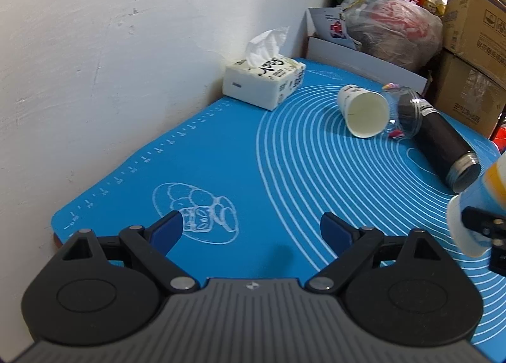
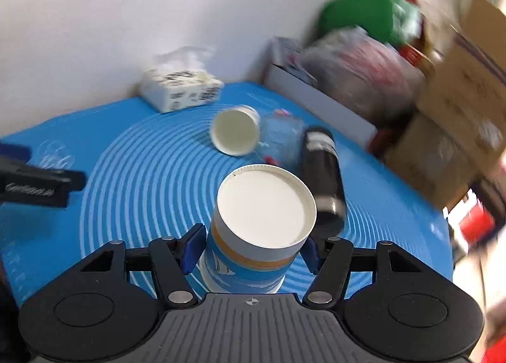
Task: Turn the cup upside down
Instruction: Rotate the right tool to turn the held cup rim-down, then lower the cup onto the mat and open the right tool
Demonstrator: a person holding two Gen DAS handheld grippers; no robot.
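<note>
Cup [image 2: 253,230] sits clamped between the right tool's [image 2: 251,252] blue pads, flat white base facing the camera, held above the blue mat [image 2: 132,192]; whether it is fully inverted, cannot tell. Flip looks well under way; setting down remains. Left tool [image 1: 251,230] hangs wide open, holding nothing. Beyond the cup: a second paper cup [image 2: 235,135] on its side, a black flask [image 2: 325,179] lying beside it, tissue box [image 2: 180,90] farthest.

Left tool [image 1: 251,230], right tool [image 2: 249,249]: black linkages, blue pads, silver pivots, ribbed grey housing
</note>
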